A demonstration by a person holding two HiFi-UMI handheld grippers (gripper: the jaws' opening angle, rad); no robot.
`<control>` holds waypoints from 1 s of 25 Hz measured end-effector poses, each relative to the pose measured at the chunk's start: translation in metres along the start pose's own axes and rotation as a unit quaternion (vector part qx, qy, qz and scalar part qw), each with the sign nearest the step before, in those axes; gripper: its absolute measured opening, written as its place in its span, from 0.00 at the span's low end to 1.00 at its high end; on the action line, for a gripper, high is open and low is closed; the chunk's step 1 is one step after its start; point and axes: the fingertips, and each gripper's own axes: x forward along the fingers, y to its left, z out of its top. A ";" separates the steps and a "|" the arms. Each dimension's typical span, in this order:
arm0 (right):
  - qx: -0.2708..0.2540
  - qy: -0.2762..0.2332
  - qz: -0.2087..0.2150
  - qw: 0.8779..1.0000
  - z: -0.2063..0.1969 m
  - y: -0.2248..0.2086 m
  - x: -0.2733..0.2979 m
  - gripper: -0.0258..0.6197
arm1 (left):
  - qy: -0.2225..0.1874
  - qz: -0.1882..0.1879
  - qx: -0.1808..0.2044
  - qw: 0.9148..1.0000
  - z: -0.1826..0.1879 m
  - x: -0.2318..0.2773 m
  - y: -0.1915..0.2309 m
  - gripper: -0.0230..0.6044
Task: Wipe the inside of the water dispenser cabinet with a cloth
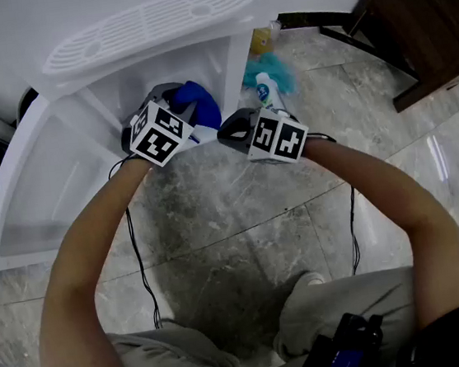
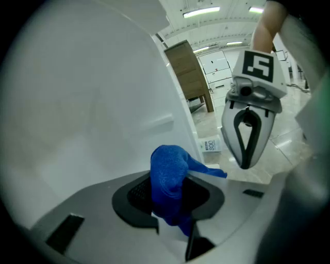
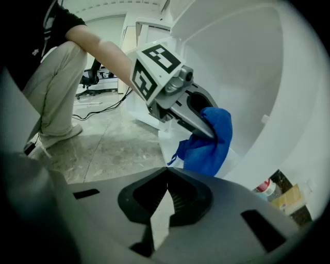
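Observation:
A blue cloth [image 1: 197, 99] is bunched between the jaws of my left gripper [image 1: 172, 111], which is shut on it at the mouth of the white dispenser cabinet [image 1: 119, 92]. In the left gripper view the cloth [image 2: 170, 175] fills the gap of the left gripper [image 2: 172, 192], with the cabinet's white wall [image 2: 93, 103] just beyond. My right gripper [image 1: 231, 127] hangs beside it to the right, shut and empty. The right gripper view shows the right gripper [image 3: 166, 175] pressed together over the floor, with the cloth [image 3: 209, 142] ahead of it.
The cabinet's door [image 1: 39, 185] stands open at the left. A small labelled bottle [image 1: 265, 91], a teal bundle [image 1: 269, 70] and a yellow item [image 1: 260, 42] lie right of the cabinet. Dark wooden furniture [image 1: 415, 6] is at the far right. Cables [image 1: 139, 256] trail on the marble floor.

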 end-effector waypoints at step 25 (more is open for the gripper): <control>0.033 -0.020 0.055 0.998 -0.033 0.024 0.011 0.04 | 0.135 0.113 0.138 0.975 -0.021 0.105 0.074 0.20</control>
